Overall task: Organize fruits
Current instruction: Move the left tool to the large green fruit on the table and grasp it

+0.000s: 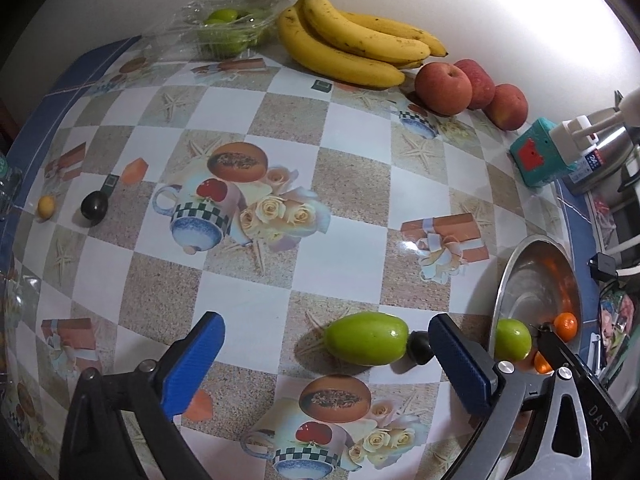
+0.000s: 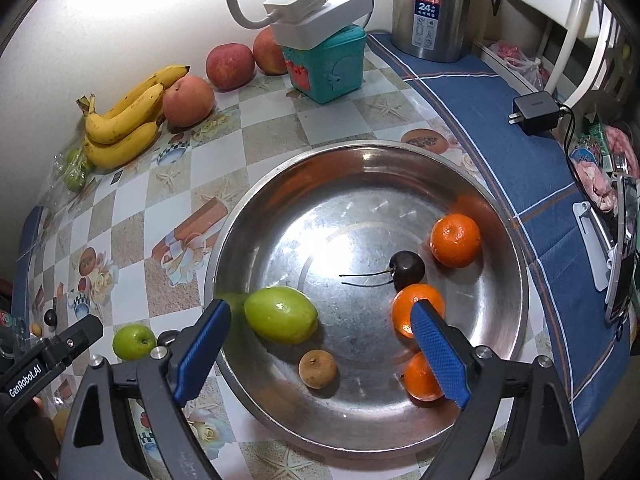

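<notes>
My left gripper [image 1: 326,354] is open and empty, with a green fruit [image 1: 366,338] and a dark cherry [image 1: 420,346] on the table between its fingers. The green fruit also shows in the right wrist view [image 2: 134,342]. My right gripper [image 2: 320,342] is open and empty above the steel bowl [image 2: 500,216]. The bowl holds a green fruit [image 2: 280,314], a cherry [image 2: 408,268], three oranges [image 2: 456,240] and a brown longan [image 2: 318,368]. Bananas [image 1: 352,36] and apples [image 1: 442,88] lie at the back by the wall.
A clear box of green fruits [image 1: 224,32] sits at the back left. A dark fruit [image 1: 94,206] and a small yellow fruit [image 1: 46,206] lie at the left. A teal box [image 2: 328,64] with a power strip [image 2: 316,8], a steel kettle [image 2: 432,8] and a charger [image 2: 534,114] stand behind the bowl.
</notes>
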The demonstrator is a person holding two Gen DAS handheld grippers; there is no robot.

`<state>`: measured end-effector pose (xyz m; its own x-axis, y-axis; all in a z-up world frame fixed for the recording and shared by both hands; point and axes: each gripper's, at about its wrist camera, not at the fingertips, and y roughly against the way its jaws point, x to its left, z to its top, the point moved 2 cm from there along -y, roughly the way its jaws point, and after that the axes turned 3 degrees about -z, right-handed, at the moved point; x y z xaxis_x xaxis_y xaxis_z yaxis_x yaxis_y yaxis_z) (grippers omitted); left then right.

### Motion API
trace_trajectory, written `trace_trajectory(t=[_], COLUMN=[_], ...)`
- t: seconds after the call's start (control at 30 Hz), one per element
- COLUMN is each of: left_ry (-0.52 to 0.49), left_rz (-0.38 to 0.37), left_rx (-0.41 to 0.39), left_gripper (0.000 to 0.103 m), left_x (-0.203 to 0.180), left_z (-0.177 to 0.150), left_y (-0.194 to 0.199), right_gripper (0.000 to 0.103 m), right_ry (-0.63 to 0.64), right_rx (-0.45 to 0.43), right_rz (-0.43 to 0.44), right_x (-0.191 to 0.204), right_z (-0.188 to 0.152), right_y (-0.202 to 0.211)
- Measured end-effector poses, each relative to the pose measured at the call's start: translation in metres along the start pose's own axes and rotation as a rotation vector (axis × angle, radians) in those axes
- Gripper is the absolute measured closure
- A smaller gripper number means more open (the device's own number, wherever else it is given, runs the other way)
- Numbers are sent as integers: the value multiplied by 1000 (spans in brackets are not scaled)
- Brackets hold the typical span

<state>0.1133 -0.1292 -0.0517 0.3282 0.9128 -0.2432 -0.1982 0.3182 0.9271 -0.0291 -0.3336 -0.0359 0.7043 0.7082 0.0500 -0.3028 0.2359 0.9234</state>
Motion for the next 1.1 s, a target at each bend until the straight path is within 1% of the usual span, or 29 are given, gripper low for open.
trace_trajectory(t=[0.07,0.13,0.73,0.9,1.1], left_ry=[8,11,16,21,54], left_rz=[3,12,23,27,37], left_rx=[3,1,-1,-23,-44], left_gripper=[0,0,0,0,0], left_x=[2,3,9,14,30], left_z=[0,0,-1,0,3], left_y=[-1,-1,1,4,7], right_gripper=[10,0,0,0,0], right_ry=[2,2,49,75,91], right_rx=[4,5,-4,-3,0], right_rz=[1,1,-28,-10,11], right_x=[1,2,12,23,37], right_z=[0,-1,-1,-3,-7], right_y=[-1,-1,-1,-1,1])
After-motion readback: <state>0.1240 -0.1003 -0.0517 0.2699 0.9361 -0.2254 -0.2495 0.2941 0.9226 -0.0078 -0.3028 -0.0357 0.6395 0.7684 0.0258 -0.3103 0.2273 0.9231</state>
